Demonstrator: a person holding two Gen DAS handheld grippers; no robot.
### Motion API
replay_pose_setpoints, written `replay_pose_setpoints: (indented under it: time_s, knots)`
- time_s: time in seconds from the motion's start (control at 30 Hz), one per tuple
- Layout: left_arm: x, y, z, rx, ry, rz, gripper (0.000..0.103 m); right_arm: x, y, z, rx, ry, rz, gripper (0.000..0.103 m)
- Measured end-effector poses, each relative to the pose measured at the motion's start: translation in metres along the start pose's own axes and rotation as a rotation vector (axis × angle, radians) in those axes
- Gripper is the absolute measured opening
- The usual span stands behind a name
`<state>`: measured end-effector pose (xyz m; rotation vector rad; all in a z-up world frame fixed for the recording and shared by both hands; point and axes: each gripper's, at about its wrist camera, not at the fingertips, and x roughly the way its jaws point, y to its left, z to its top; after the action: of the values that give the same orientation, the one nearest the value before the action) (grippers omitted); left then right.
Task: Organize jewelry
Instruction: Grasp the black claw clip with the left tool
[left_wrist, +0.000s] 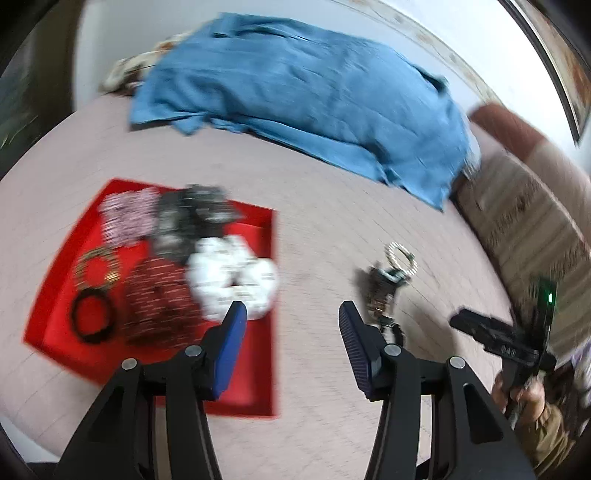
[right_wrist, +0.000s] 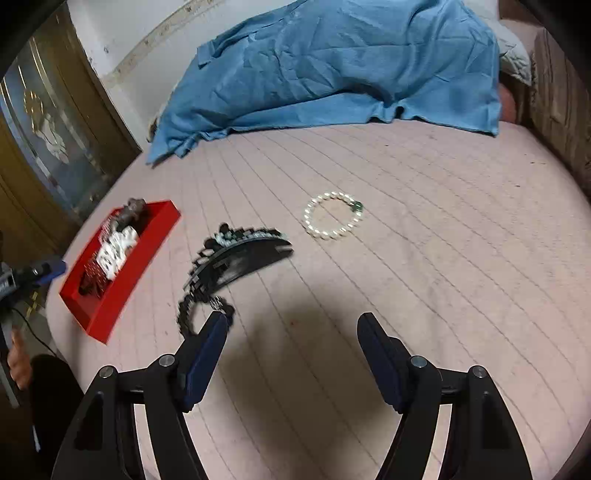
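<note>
the bed (right_wrist: 406, 295), with its pale pink quilted cover, carries everything, and a big rumpled blue cloth (right_wrist: 332, 62) lies across its far end, no part of the job as far as i can judge; the red tray (left_wrist: 66, 295) sits near the left edge and already looks well filled, with bangle stacks in red, white (left_wrist: 232, 273) and dark tones plus a couple of loose rings, so most of the sorting seems done; what is left lies out on the cover, well apart from the tray: a dark curved comb-like piece with a beaded chain (right_wrist: 236, 254), blurred, and beyond it a pearl bracelet (right_wrist: 332, 216) with a small green bead; the left claw (left_wrist: 291, 319) hovers above the tray's near right edge, jaws spread wide and holding nothing; the right claw (right_wrist: 291, 332) hangs low over the bed, also gaping and empty, its left finger just beside the chain's end, so the dark piece looks like the likely next pick
</note>
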<state>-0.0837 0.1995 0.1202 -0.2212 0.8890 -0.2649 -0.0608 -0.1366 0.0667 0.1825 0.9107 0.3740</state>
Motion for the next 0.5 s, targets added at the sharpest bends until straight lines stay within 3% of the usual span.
replay_pose_setpoints:
  time_s: [0.13,0.2,0.27,0.5]
  knots:
    - [0.027,-0.034,0.003,0.048,0.044,-0.022,0.051,0.017,-0.005,0.023,0.01,-0.021,-0.001,0.073]
    - [0.044,-0.048,0.004,0.066,0.074,-0.019,0.051,0.029,-0.017,0.036,0.051,-0.022,-0.032,0.06]
    - [0.064,-0.058,0.006,0.08,0.107,-0.02,0.051,0.037,-0.023,0.044,0.071,-0.018,-0.006,0.054]
    - [0.128,-0.074,0.027,0.048,0.222,-0.096,0.05,0.041,-0.019,0.042,0.046,-0.054,0.014,0.054]
